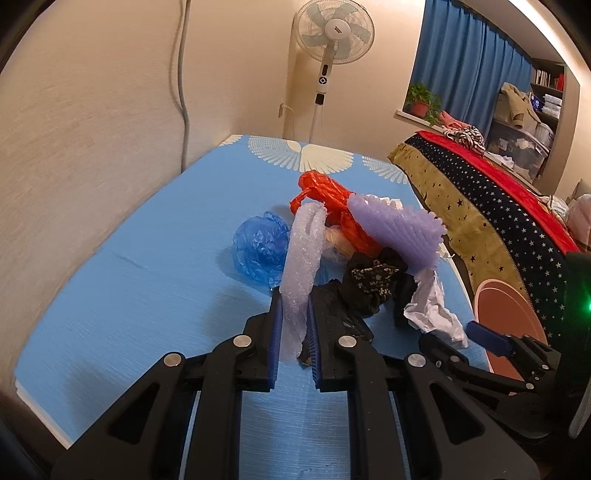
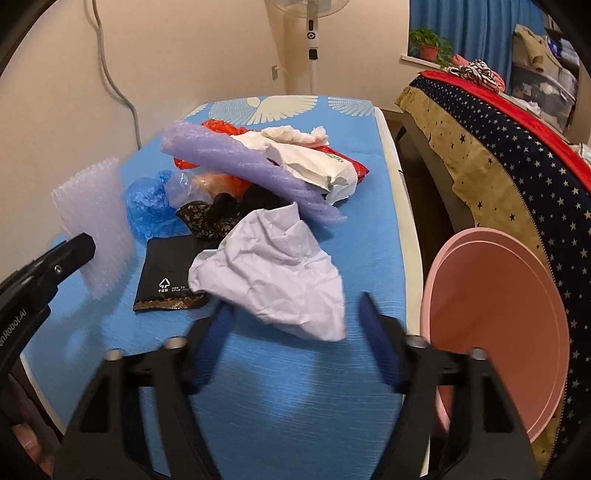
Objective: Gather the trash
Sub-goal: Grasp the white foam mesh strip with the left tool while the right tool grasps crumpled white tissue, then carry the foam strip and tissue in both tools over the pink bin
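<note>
Left wrist view | left gripper [image 1: 294, 317] clamps bubble wrap strip [image 1: 301, 258] | right gripper [image 2: 291, 314] spread wide at crumpled paper [image 2: 273, 273] | light, springy; pinch a ridge

The fan [image 2: 311, 22] was cut off at the top edge, and crumpled white paper [image 2: 273, 273] hid part of the black packet [image 2: 166, 284].

Left claw [image 1: 294, 328] is clamped nearly closed; right claw [image 2: 295, 325] is spread wide.
</note>
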Demonstrator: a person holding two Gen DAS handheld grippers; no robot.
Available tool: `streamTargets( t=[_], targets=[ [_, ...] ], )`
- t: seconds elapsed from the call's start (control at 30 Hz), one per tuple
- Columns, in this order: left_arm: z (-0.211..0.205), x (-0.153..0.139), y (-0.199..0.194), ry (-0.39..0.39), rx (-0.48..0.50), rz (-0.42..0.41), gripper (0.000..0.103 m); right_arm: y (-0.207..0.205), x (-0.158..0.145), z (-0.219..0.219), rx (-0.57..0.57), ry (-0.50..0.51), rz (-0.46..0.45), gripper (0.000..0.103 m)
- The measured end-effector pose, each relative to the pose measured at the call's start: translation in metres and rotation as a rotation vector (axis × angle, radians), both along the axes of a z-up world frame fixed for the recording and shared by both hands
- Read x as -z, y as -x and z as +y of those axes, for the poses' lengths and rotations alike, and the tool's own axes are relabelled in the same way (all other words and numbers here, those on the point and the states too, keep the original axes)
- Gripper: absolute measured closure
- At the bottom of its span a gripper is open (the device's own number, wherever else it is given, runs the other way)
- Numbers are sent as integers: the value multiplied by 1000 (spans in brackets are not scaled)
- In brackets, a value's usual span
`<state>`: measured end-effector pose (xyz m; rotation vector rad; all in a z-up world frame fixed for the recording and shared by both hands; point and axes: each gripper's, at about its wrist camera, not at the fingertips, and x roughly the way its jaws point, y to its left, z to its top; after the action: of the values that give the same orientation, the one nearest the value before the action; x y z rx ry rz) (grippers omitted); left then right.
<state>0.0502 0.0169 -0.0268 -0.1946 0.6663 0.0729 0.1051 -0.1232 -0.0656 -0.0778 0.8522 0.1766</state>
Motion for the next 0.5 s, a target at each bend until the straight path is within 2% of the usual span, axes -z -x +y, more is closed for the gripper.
streamTargets(
  t=[0.03,0.07,0.1,0.13,0.27,0.5],
  targets=[
    [0,0,1,-2,1,-1,90,2,-1,1,-10,1,-4,66],
    [-1,-1,1,-1,3,-2,90,3,-3,2,-19,-2,-8,71],
    [-1,-2,2,0,3,-4,90,5,-6,2,-26,-4,-15,82],
    [-1,-3,3,3,3,-6,90,6,-8,2,-28,-7,-22,86],
    [-1,-7,8,11,10,-16,90,15,-21,-4,-27,-40,-49,92],
    [-6,-16,20,24,42,-42,90,36,-48,-22,1,-94,-98,93]
  ],
)
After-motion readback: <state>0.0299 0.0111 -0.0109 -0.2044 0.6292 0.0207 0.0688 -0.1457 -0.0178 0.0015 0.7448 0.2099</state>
